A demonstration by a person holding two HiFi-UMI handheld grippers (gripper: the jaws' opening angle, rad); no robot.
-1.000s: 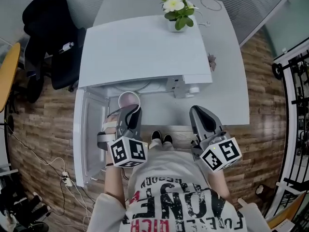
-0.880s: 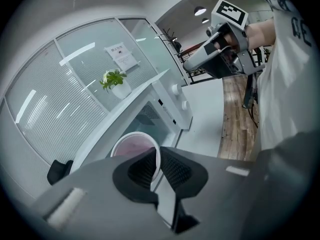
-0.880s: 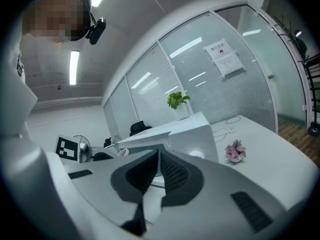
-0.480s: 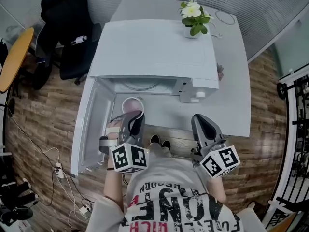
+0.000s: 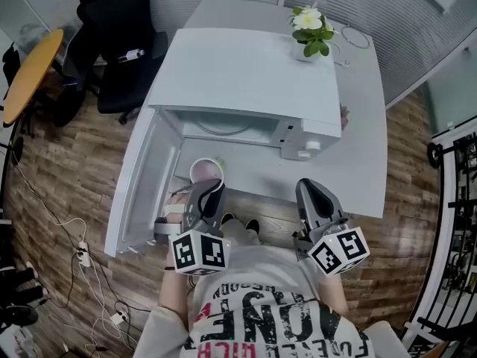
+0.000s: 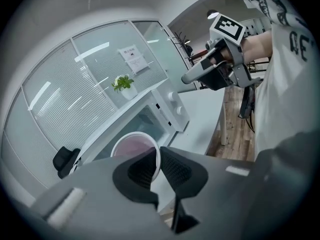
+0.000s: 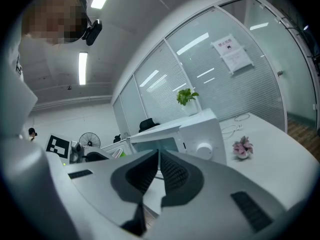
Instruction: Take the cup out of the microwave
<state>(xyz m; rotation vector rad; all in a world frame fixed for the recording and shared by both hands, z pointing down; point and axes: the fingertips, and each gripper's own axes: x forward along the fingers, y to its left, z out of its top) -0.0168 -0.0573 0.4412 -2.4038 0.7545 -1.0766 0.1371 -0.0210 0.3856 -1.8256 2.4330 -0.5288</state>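
A white cup with a pinkish inside hangs just in front of the open white microwave, near the table's front edge. My left gripper is shut on it. In the left gripper view the cup has its near rim pinched between the two dark pads, and the left gripper tilts downward. The microwave door stands swung open to the left. My right gripper hovers to the right of the cup, off the table's front edge. Its jaws are shut on nothing, as the right gripper view shows.
The microwave sits on a grey table. A potted plant stands on the microwave, and a small pink flower and a cable lie on the table to its right. A black office chair stands at the back left. Cables run over the wooden floor.
The left gripper has drawn the cup back from the microwave's opening towards the person. The right gripper has stayed about where it was.
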